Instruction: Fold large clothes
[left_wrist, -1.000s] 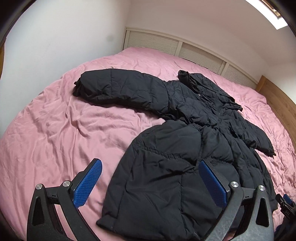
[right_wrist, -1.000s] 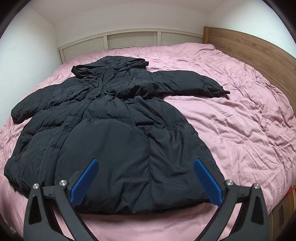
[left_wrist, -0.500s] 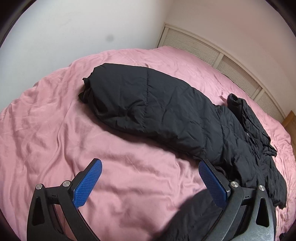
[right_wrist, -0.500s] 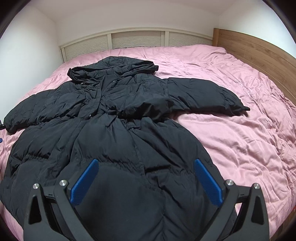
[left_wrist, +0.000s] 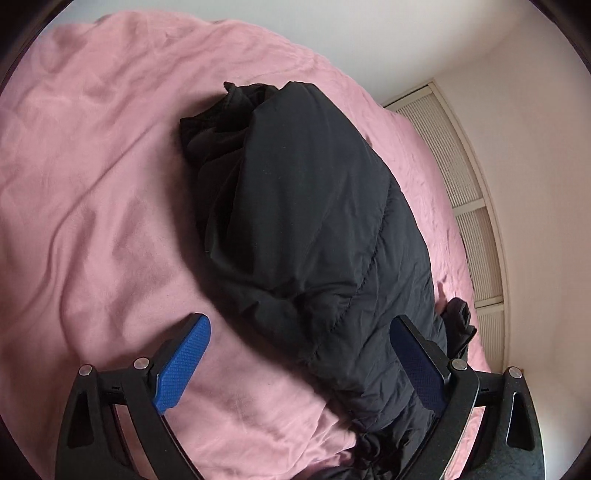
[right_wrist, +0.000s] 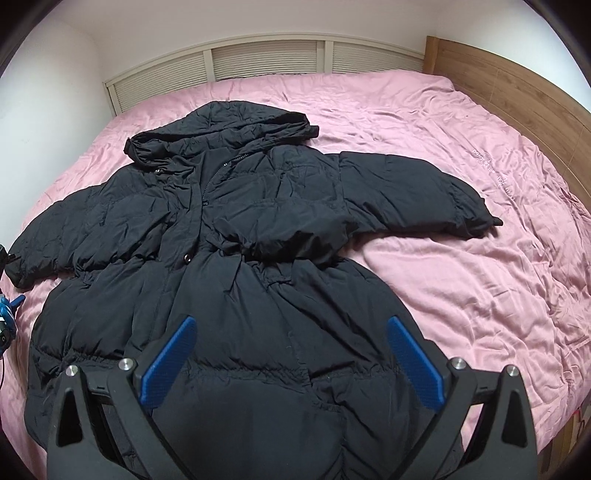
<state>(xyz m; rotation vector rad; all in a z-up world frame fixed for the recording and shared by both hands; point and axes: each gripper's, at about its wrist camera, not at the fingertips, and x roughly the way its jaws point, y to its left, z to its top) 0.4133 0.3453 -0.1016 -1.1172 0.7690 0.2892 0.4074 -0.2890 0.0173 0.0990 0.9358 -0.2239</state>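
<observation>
A black hooded puffer coat (right_wrist: 236, 266) lies spread face up on the pink bed (right_wrist: 480, 266), sleeves out to both sides. My right gripper (right_wrist: 291, 354) is open and empty, hovering over the coat's lower body. My left gripper (left_wrist: 299, 354) is open and empty, close above the coat's left sleeve (left_wrist: 303, 206), whose cuff (left_wrist: 218, 122) points away from me. The left gripper also shows at the left edge of the right wrist view (right_wrist: 5, 321), beside that sleeve's cuff.
A wooden headboard (right_wrist: 517, 96) runs along the right side of the bed. A slatted white panel (right_wrist: 266, 59) lines the far wall. White walls close in at the far left. Pink sheet (left_wrist: 92, 206) lies bare beside the sleeve.
My left gripper has swung left from the coat's hem and come close over the left sleeve. My right gripper has moved forward over the coat's body. Both stayed open.
</observation>
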